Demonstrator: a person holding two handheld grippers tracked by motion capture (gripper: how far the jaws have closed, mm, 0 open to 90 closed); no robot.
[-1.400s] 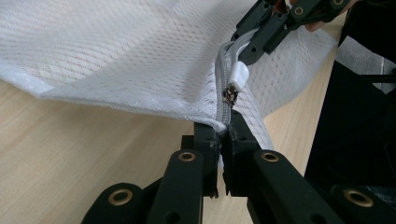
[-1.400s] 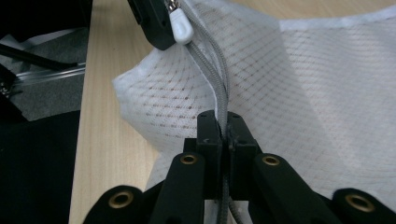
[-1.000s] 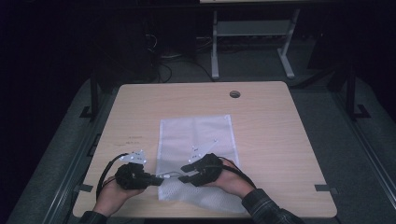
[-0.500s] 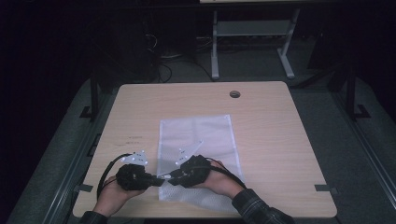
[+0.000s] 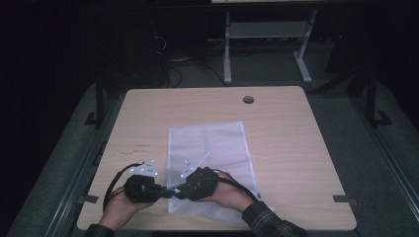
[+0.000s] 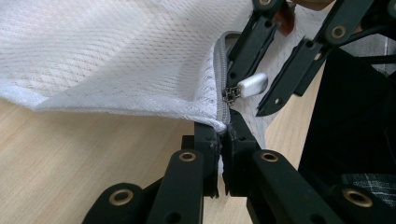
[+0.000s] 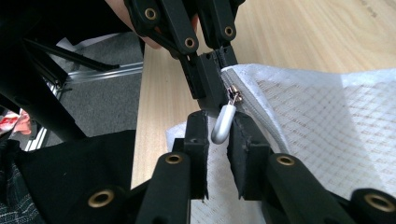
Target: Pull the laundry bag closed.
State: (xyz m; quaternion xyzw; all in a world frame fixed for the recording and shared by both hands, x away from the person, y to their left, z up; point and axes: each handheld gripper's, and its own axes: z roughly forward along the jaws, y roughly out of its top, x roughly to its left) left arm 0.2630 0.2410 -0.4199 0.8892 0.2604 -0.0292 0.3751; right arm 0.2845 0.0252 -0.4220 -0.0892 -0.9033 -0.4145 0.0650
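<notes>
White mesh zip bag [image 5: 210, 158] on the wooden table.
It lies flat, long side running away from the person, its near left corner lifted where the grey zip [image 6: 219, 79] ends; the small white zip pull [image 7: 222, 123] hangs free.

Overall level: high view dim; table [image 5: 296, 163] lit from above, surroundings from 9 through 3 o'clock near black.
Gripper views: bright and even.
Glare: mesh bag [image 6: 116, 51] washed out toward 11 o'clock.
Focus: nearest jaw links at 6 o'clock soft.
Shadows: faint under bag edge.
</notes>
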